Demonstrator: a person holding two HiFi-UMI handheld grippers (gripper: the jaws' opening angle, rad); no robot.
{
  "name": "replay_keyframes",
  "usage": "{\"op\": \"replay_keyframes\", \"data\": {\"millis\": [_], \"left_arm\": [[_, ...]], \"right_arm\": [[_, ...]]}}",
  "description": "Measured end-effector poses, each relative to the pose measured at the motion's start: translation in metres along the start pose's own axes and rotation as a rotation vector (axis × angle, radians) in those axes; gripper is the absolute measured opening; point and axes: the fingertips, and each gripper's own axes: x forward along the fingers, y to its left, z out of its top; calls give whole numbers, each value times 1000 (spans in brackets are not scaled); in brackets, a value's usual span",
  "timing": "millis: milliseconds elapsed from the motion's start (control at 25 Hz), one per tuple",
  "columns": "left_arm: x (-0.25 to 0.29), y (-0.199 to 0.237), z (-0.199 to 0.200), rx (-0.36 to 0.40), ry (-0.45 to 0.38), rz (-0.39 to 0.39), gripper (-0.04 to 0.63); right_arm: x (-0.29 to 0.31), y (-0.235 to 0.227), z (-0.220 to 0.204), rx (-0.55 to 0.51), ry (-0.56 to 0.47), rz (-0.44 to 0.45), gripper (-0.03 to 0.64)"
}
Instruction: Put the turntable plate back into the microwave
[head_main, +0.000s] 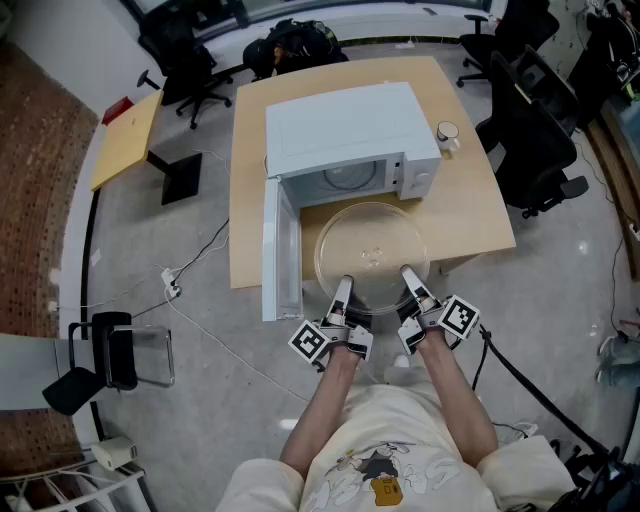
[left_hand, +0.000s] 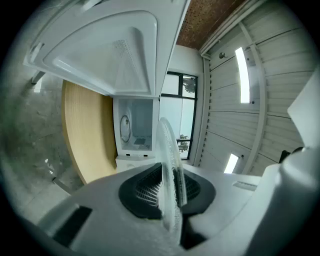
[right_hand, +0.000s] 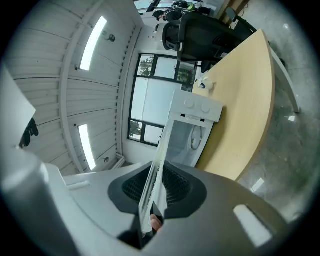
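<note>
- The round, clear-glass turntable plate (head_main: 372, 245) is clenched at its 7 o'clock rim by the left gripper (head_main: 345, 285) and at 5 o'clock by the right gripper (head_main: 409, 274).
- The boxy white microwave (head_main: 340, 125) is seen open at 12 o'clock.

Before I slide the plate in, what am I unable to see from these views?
- Floor inside the microwave: head view, its roof covers most of it; both gripper views, too small.
- Whether the plate touches the table or is lifted: head view, clear glass, steep angle.
- Small object beside the microwave: head view, too small to identify.
</note>
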Motion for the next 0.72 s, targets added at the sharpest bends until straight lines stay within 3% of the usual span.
{"op": "replay_keyframes", "data": {"millis": [720], "left_arm": [[-2, -2, 1, 3, -12, -10, 37]], "right_arm": [[3, 4, -1, -2, 18, 20, 58]]}}
